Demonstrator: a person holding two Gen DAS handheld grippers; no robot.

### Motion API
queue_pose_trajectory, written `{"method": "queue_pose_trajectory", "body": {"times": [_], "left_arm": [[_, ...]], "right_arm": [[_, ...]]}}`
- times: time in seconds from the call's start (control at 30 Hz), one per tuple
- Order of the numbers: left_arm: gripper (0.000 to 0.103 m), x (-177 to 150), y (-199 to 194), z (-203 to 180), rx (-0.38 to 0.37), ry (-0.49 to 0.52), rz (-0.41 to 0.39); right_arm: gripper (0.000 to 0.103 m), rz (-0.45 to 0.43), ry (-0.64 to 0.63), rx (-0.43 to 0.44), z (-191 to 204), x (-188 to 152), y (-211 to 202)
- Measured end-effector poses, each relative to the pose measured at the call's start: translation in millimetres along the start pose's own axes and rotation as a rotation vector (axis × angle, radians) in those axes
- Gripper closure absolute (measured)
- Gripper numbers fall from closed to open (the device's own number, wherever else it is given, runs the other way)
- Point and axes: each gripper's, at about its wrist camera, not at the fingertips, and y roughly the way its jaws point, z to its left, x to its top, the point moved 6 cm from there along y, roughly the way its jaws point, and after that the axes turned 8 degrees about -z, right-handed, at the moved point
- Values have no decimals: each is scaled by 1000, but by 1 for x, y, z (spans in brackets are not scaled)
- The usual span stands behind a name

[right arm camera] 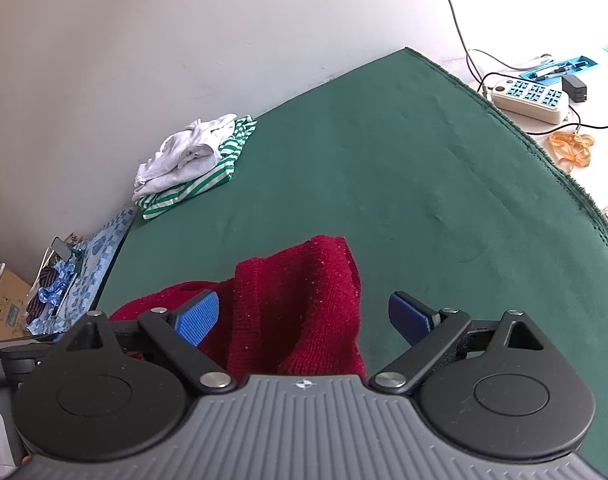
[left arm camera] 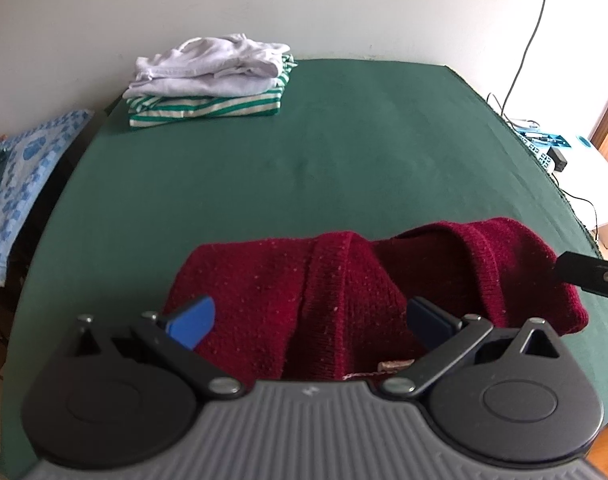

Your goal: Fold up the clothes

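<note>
A dark red knitted sweater (left arm camera: pixel 288 300) lies bunched at the near edge of the green table (left arm camera: pixel 343 152). My left gripper (left arm camera: pixel 309 322) is open, its blue pads (left arm camera: pixel 192 320) wide apart on either side of the sweater's ribbed fold. My right gripper (right arm camera: pixel 304 318) is open too, with the sweater (right arm camera: pixel 300 300) rising between its blue pads (right arm camera: pixel 198 318). A black part of the right gripper (left arm camera: pixel 591 276) shows at the sweater's right end in the left wrist view.
A folded stack, a white garment (left arm camera: pixel 212 66) on a green-striped one (left arm camera: pixel 204 106), sits at the table's far left. A blue patterned cloth (left arm camera: pixel 20 176) lies off the left edge. A power strip (right arm camera: pixel 531 98), cables and rubber bands (right arm camera: pixel 571 146) lie on the right.
</note>
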Motion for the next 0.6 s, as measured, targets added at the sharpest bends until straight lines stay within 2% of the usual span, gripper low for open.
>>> {"method": "queue_pose_trajectory", "body": {"times": [0.33, 0.6], "left_arm": [[1, -14, 12, -3, 10, 22, 7], [1, -9, 12, -1, 29, 0, 20]], "right_arm": [[9, 10, -91, -53, 3, -2, 4], [8, 19, -138, -90, 11, -3, 9]]}}
